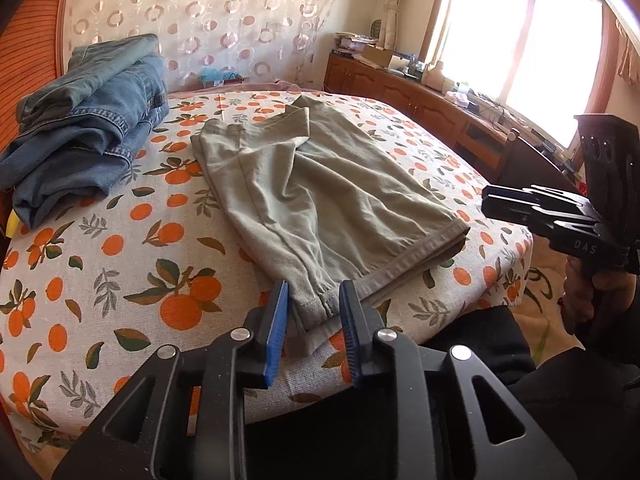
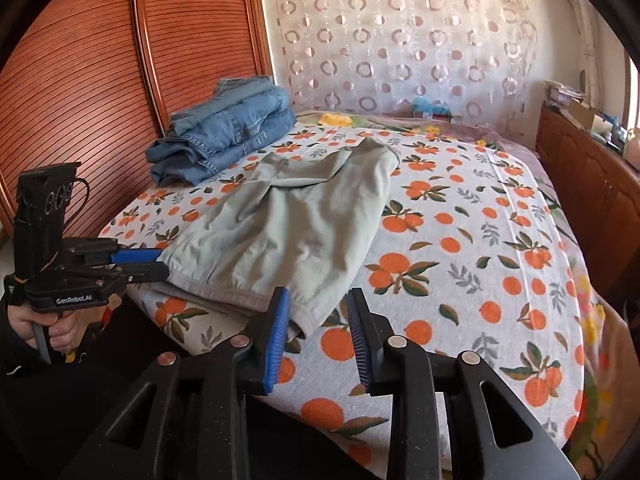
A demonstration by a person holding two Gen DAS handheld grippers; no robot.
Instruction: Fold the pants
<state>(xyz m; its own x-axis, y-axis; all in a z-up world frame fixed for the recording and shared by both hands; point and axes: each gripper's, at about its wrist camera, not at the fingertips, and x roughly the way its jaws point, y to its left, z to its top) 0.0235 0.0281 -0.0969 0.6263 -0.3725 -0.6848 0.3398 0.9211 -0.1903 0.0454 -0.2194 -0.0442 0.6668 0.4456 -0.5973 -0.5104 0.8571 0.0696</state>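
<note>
Olive-green pants (image 1: 320,196) lie folded lengthwise on the bed, hems toward me, waist at the far end; they also show in the right wrist view (image 2: 288,228). My left gripper (image 1: 314,300) is open, its blue pads on either side of the near-left hem corner. It also shows in the right wrist view (image 2: 150,266) at the hem's left corner. My right gripper (image 2: 318,312) is open with the near-right hem corner between its pads. It also shows at the right of the left wrist view (image 1: 490,202), just beyond the hem's right end.
A stack of folded blue jeans (image 1: 88,120) sits at the far left of the bed (image 2: 460,264), which has an orange-print cover. A wooden cabinet (image 1: 420,96) with clutter runs along the right under the window. A wooden slatted wardrobe (image 2: 100,60) stands left.
</note>
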